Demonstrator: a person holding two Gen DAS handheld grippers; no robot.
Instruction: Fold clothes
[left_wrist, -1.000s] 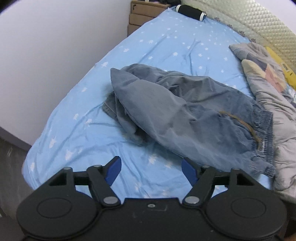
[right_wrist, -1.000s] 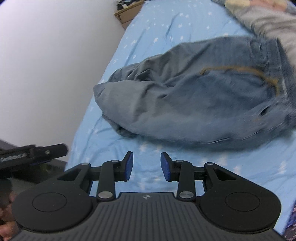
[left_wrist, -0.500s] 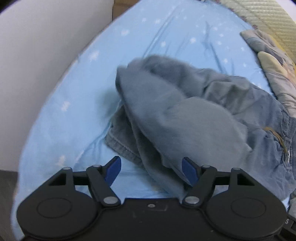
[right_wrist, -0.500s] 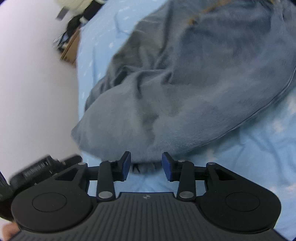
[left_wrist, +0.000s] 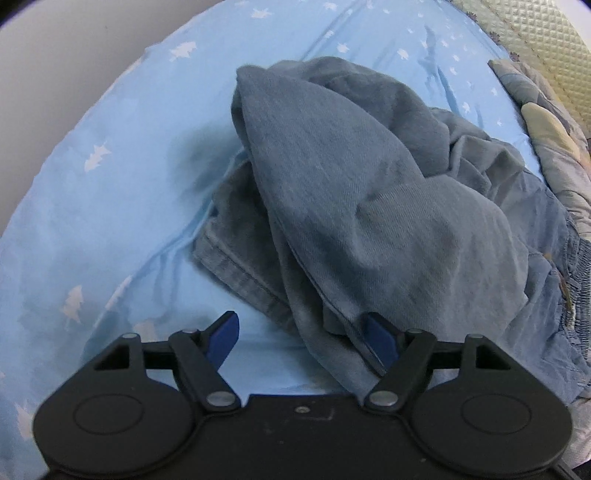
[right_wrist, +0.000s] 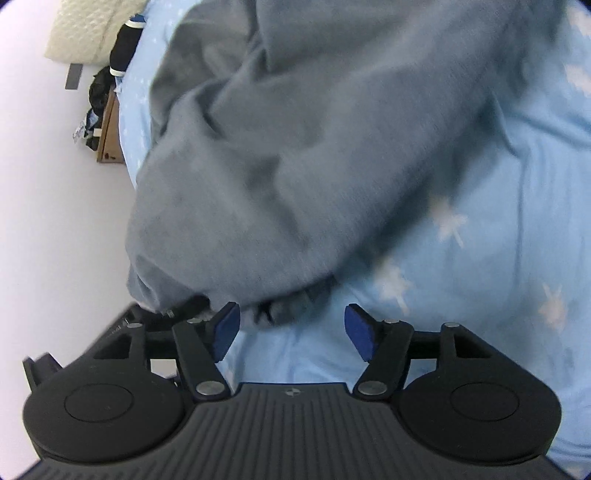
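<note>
A crumpled pair of blue-grey denim trousers (left_wrist: 332, 192) lies heaped on a bed covered by a light blue sheet (left_wrist: 110, 184) printed with small white stars. In the left wrist view, the garment is bunched into a mound at the middle of the mattress, one hemmed leg end (left_wrist: 236, 273) poking out flat on the sheet toward the camera and the gathered waistband (left_wrist: 569, 266) trailing off to the right edge.

The left hand-held gripper (left_wrist: 303, 338) hovers low over the near edge of the trousers, its blue-padded jaws spread wide apart; a fold of denim drapes down across the right-hand pad, while the other pad sits over bare sheet. Nothing is clamped.

The right hand-held gripper (right_wrist: 291, 328) is likewise spread wide, its jaws empty, poised just short of the lower edge of the denim mound (right_wrist: 277, 166), which fills most of that motion-blurred view. The cloth's edge hangs between and just beyond the two pads; whether it touches them cannot be told.

A patterned quilt (left_wrist: 546, 122) lies along the far right of the bed, beside a quilted cream headboard (left_wrist: 535, 33). A cardboard box (right_wrist: 109, 129) stands against the white wall (right_wrist: 55, 203) beyond the mattress.
</note>
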